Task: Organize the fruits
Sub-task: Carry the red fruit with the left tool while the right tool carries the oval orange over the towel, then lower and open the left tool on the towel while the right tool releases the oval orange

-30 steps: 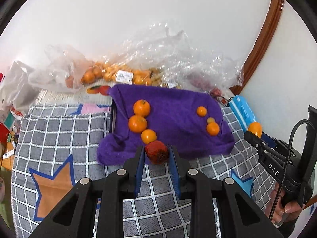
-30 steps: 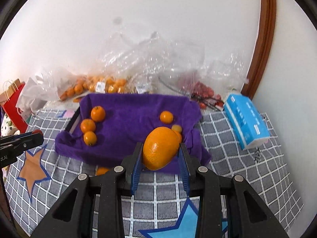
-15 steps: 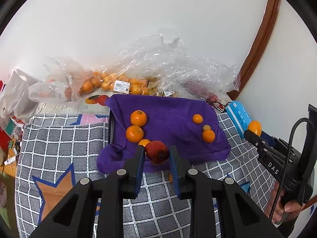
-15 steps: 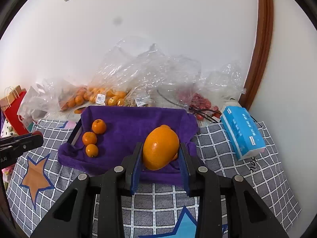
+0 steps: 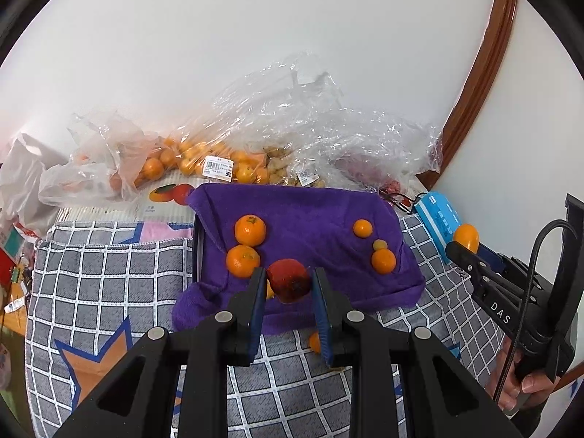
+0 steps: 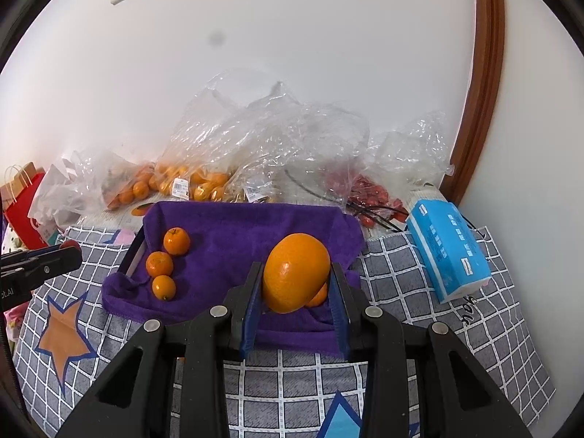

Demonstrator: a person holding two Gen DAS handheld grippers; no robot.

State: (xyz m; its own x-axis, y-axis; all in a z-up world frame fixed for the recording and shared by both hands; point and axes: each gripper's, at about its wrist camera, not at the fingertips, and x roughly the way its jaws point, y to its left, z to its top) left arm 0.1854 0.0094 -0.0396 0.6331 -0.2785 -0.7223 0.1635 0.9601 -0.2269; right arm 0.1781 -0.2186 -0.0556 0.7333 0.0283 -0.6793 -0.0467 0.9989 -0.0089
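Note:
My left gripper (image 5: 287,286) is shut on a dark red fruit (image 5: 290,280), held above the near edge of a purple towel (image 5: 314,215) draped over a tray. Small oranges (image 5: 250,230) lie on the towel's left, smaller ones (image 5: 383,261) on its right. One small orange (image 5: 314,341) lies on the checked cloth in front of the towel. My right gripper (image 6: 295,284) is shut on a large orange (image 6: 295,272), also above the towel's (image 6: 237,226) near edge. In the left wrist view the right gripper (image 5: 460,247) shows at the right with that orange (image 5: 466,236).
Clear plastic bags (image 6: 262,135) of oranges and red fruits (image 6: 372,191) pile against the wall behind the tray. A blue tissue pack (image 6: 447,248) lies to the right on the grey checked cloth (image 6: 284,394). A red paper bag (image 6: 22,204) stands far left.
Both views have drawn back and up from the towel, each gripper keeping its fruit. A small orange in front of the towel has come into view.

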